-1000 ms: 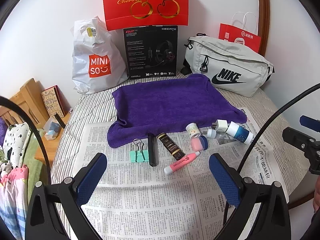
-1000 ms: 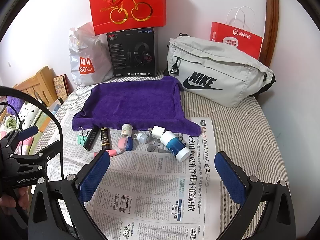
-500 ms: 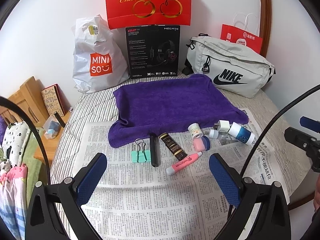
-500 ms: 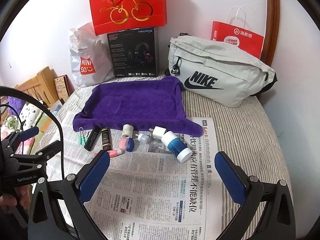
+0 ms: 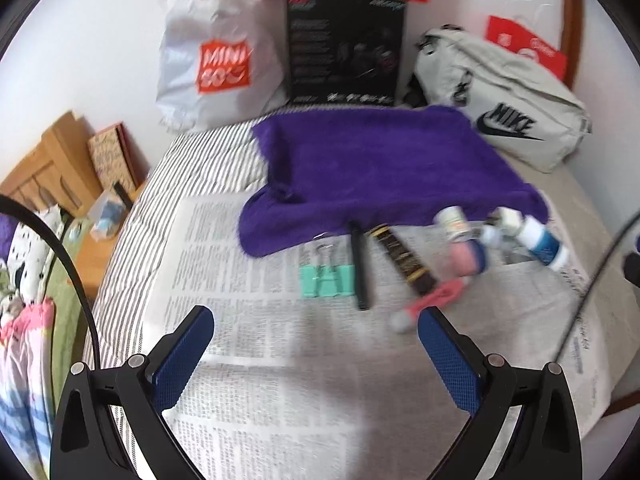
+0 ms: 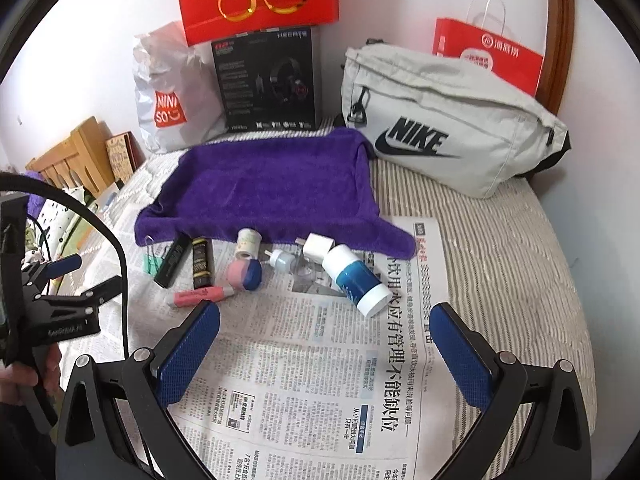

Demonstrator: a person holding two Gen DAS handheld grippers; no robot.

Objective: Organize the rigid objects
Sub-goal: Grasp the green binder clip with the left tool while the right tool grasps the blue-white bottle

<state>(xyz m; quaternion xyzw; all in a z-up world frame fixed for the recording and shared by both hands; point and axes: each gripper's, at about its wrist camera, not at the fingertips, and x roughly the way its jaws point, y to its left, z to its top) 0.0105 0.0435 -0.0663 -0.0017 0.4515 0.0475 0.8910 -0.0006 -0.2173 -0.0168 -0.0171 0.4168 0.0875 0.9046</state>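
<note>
Both tongs, left (image 5: 316,332) and right (image 6: 324,328), spread apart, empty, above newspaper (image 6: 320,380). Small items in row near purple towel (image 6: 264,184): clip (image 5: 327,280), bottle (image 6: 356,280).

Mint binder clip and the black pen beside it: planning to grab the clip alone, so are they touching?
Cannot tell. In the right wrist view the mint binder clip is partly hidden behind the black pen; the left wrist view is too blurred.

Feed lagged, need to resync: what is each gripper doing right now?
Left gripper: open, holding nothing, above the newspaper.
Right gripper: open, holding nothing, short of the blue-and-white bottle.
</note>
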